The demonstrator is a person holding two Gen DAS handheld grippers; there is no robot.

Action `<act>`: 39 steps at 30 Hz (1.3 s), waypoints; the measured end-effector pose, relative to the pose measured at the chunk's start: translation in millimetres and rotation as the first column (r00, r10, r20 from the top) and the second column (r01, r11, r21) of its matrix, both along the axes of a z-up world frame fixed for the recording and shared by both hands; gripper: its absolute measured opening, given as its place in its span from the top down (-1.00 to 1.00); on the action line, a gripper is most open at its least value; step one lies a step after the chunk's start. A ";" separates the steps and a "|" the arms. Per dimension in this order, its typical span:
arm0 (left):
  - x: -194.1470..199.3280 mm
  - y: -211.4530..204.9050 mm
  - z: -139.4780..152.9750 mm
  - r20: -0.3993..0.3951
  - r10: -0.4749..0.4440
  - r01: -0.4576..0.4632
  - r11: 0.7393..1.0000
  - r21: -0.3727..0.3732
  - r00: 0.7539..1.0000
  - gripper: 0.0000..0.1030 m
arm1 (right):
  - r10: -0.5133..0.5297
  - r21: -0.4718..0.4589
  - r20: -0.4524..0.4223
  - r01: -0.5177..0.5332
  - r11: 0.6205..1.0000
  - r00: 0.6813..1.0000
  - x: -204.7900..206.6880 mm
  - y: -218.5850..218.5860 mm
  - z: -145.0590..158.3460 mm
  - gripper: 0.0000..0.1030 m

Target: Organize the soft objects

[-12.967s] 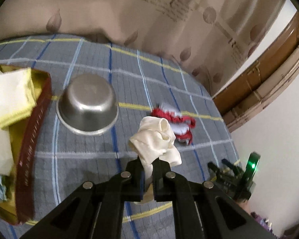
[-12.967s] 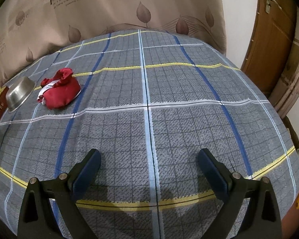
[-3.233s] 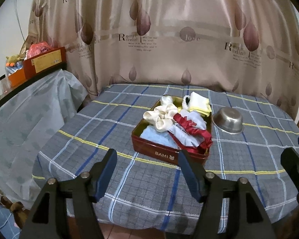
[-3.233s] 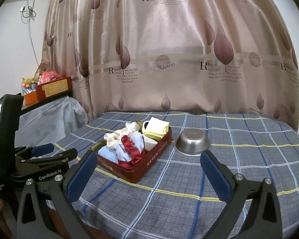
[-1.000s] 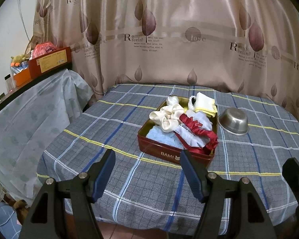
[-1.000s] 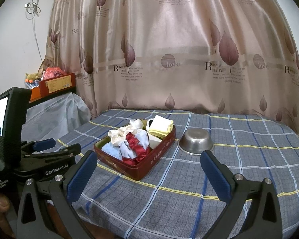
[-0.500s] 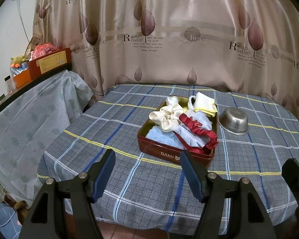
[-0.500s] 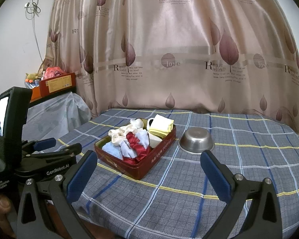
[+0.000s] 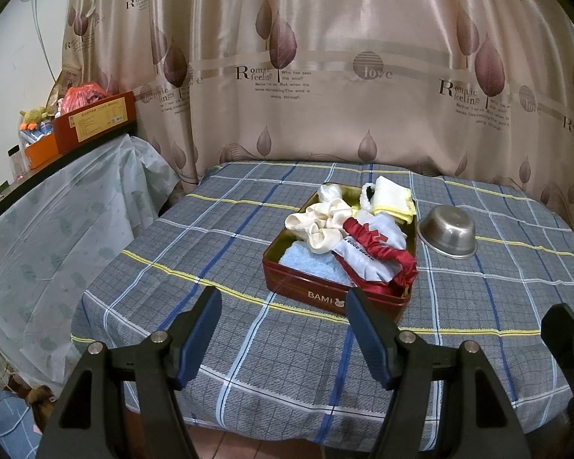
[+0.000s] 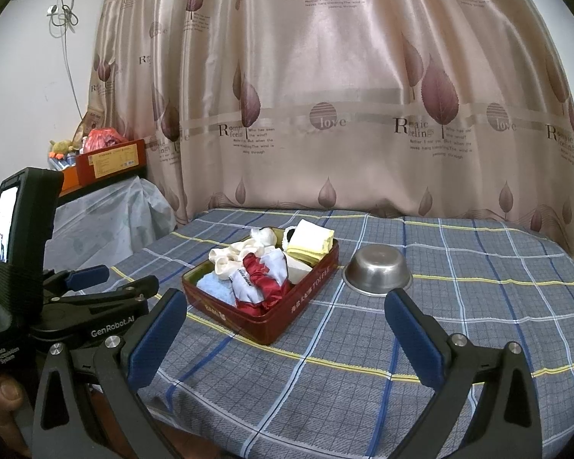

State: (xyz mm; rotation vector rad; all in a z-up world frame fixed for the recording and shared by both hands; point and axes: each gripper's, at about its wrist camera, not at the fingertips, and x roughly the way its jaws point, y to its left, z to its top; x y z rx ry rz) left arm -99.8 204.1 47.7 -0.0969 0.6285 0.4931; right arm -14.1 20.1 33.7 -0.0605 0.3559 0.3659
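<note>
A red tin box (image 9: 325, 293) (image 10: 310, 302) stands mid-table, filled with soft things: a cream scrunchie (image 9: 321, 225) (image 10: 229, 254), a red and white cloth (image 9: 375, 248) (image 10: 262, 277), a light blue cloth (image 9: 310, 262) (image 10: 216, 287) and a folded yellow cloth (image 9: 394, 199) (image 10: 310, 244). My left gripper (image 9: 283, 338) hangs open and empty in front of the table's near edge, well short of the box. It also shows at the left of the right wrist view, left gripper (image 10: 114, 281). My right gripper (image 10: 287, 338) is open and empty too, held back from the box.
An upturned steel bowl (image 9: 447, 231) (image 10: 377, 267) sits right of the box on the checked tablecloth (image 9: 218, 244). A curtain (image 9: 325, 76) hangs behind. At left, a plastic-covered counter (image 9: 57, 206) carries boxes. A thumb (image 10: 2, 394) grips the left tool.
</note>
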 end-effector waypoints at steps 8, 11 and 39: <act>0.3 -0.1 -0.2 -0.001 0.000 0.000 1.000 0.001 1.000 -0.34 | 0.001 0.001 -0.002 -0.001 1.000 1.000 0.1 0.1 0.3 -0.99; 0.4 -0.2 -0.3 -0.001 0.001 -0.001 1.000 0.001 1.000 -0.34 | -0.001 0.001 -0.001 0.001 1.000 1.000 0.3 0.8 0.9 -0.99; -1.4 2.8 -2.1 -0.011 0.003 -0.003 1.000 -0.003 1.000 -0.34 | 0.001 0.001 -0.005 -0.001 1.000 1.000 0.1 1.6 1.7 -0.99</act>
